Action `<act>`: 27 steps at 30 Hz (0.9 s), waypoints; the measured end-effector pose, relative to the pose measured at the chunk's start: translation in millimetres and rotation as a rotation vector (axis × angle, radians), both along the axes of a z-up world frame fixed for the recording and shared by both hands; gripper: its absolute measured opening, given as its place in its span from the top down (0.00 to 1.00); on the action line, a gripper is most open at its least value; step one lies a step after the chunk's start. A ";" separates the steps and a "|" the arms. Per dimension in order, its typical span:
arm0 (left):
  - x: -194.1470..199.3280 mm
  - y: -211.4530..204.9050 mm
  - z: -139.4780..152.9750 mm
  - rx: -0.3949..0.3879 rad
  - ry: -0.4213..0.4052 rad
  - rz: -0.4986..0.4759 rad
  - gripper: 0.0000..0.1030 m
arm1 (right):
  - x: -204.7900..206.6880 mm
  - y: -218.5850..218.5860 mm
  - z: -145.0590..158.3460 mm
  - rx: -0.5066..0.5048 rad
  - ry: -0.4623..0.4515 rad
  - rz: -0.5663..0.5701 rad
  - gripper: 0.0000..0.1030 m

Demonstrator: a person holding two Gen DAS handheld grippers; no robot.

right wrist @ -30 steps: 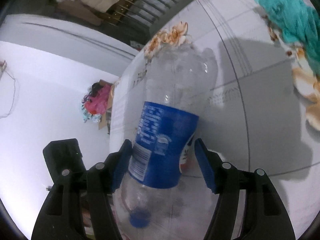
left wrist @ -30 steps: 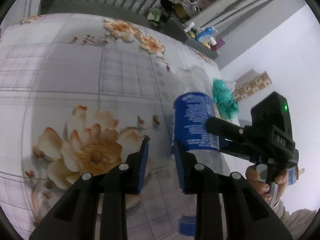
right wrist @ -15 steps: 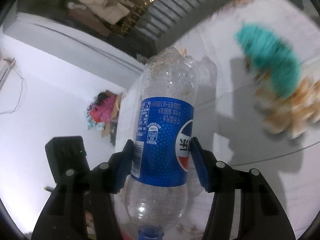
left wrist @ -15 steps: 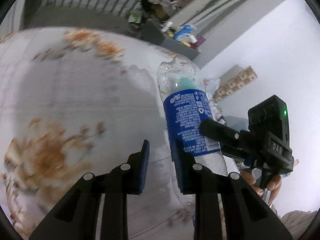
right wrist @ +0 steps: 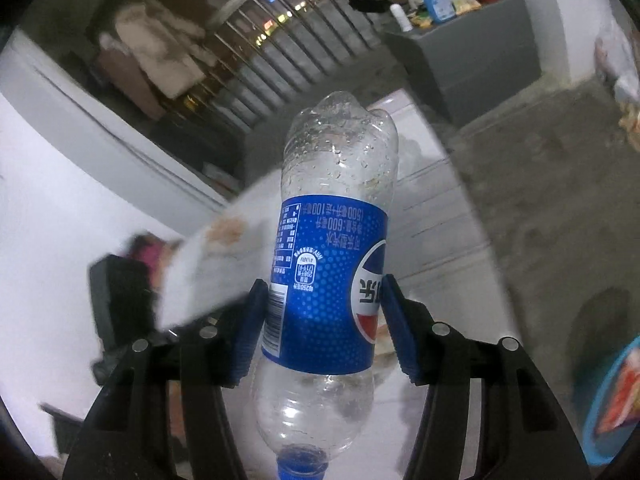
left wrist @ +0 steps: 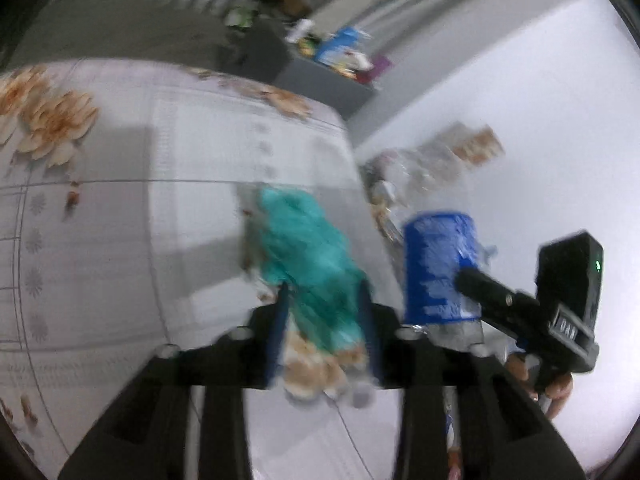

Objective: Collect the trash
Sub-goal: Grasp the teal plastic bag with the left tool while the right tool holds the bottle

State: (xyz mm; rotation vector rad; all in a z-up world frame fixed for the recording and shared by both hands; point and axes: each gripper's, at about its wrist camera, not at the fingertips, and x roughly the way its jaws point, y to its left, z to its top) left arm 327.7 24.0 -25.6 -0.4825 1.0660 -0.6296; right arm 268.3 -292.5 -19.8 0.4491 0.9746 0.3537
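My right gripper (right wrist: 324, 332) is shut on an empty clear plastic bottle (right wrist: 332, 280) with a blue label, held upside down in the air with its blue cap toward me. The bottle (left wrist: 438, 268) and the right gripper also show at the right of the blurred left wrist view. My left gripper (left wrist: 324, 336) is open and empty, its fingers on either side of a teal crumpled wad (left wrist: 308, 252) lying on the floral tablecloth (left wrist: 120, 200). I cannot tell whether it touches the wad.
The table's right edge runs close to the wad. A grey cabinet (right wrist: 472, 52) with bottles and packets on top stands beyond the table. A blue bin rim (right wrist: 608, 404) shows at the lower right. Clutter (left wrist: 400, 184) lies on the floor by the white wall.
My right gripper has lifted the bottle off the table and swung it out past the table edge. My left gripper has moved right, over to the teal wad.
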 end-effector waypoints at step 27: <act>-110.2 44.9 -11.1 -0.079 0.135 -0.069 0.70 | -108.4 91.3 -40.4 0.065 0.115 0.229 0.48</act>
